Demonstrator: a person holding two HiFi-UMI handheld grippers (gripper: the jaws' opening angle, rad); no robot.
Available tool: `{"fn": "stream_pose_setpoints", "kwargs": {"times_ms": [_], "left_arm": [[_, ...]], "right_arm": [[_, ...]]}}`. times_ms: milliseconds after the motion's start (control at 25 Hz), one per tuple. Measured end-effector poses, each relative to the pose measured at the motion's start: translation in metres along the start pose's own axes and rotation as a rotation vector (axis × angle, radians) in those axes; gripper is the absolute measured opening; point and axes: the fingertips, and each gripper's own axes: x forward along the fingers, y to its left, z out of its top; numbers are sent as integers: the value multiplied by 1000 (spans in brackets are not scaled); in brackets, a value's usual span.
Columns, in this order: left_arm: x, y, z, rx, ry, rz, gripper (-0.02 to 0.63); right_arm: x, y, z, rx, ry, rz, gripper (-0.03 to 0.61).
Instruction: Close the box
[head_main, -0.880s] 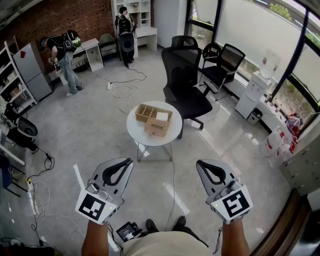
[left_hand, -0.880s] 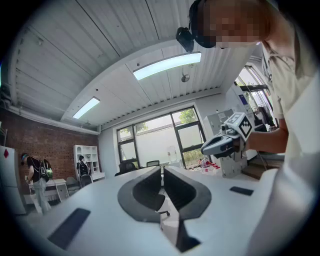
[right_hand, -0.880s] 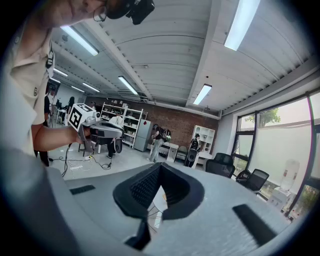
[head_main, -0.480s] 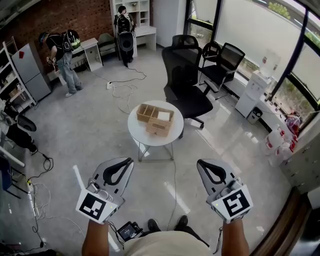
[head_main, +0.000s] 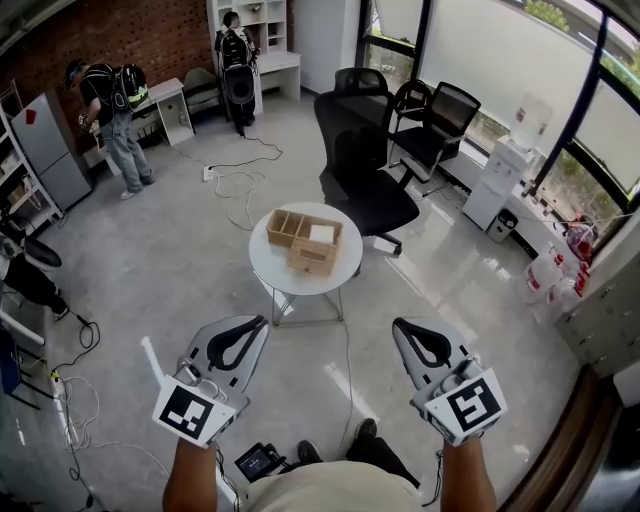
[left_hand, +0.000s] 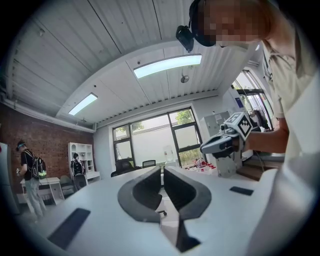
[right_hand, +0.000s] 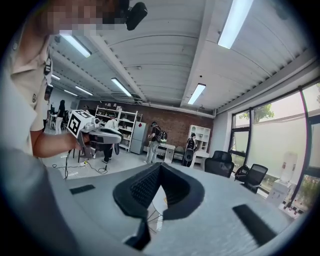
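The left tongs (head_main: 258, 322) and the right tongs (head_main: 400, 325) are both pressed together with nothing in them, and the open box (head_main: 305, 241) sits far off on the round table (head_main: 265, 280) at about 12 o'clock, between the 2, a bit nearer the left tongs.

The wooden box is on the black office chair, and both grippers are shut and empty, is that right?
No. The head view shows the wooden box on the round white table, not the black office chair. The left gripper and right gripper are shut and empty.
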Motion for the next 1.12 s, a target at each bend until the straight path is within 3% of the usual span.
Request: {"fn": "stream_pose_setpoints", "kwargs": {"times_ms": [160,360,560,1120], "left_arm": [[17,4,-7,-20,27,-12,20],[50,19,-4,14,16,41,20],[93,20,-24,-22,95,67,20],[216,28,-22,0,125,193,20]], "right_arm": [[13,-15,-7,-2,9,9,-8],[34,-45,-18,15,4,45,-8],[56,-88,-33,27,-9,101,-8],[104,-204,-62,44,-50,250,-8]]}}
